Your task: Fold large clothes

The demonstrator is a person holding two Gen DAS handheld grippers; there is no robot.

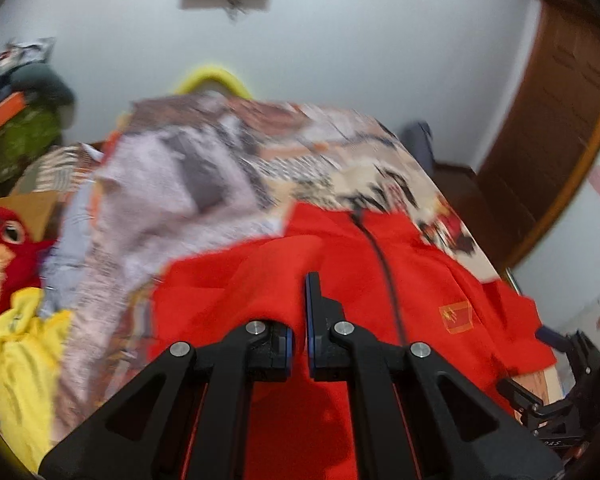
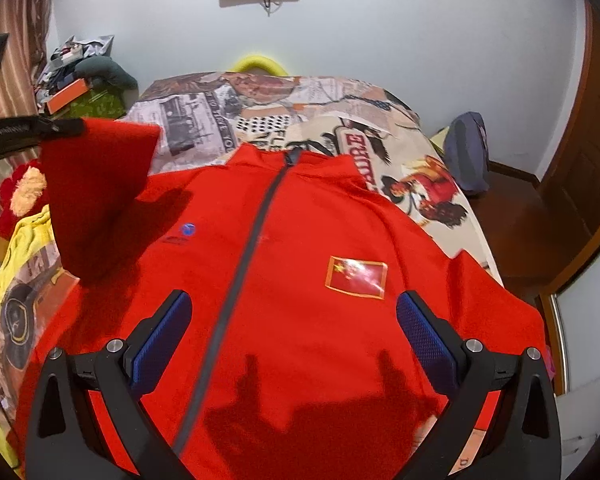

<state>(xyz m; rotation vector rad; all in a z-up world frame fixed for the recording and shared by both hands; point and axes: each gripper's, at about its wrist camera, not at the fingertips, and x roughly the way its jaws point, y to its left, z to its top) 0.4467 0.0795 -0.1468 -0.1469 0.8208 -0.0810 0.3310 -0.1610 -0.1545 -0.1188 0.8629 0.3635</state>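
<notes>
A red zip-up jacket lies front-up on the bed, with a dark zip down its middle and a flag patch on the chest. My left gripper is shut on the jacket's left sleeve and holds it lifted above the body. In the left wrist view red cloth drapes over one finger of the left gripper. My right gripper hangs open over the jacket's lower chest with nothing between its fingers. It also shows at the edge as the right gripper.
The bed carries a printed sheet. A yellow garment and a red plush toy lie at its left side. A blue bag and a wooden door stand to the right. Cluttered shelves sit at back left.
</notes>
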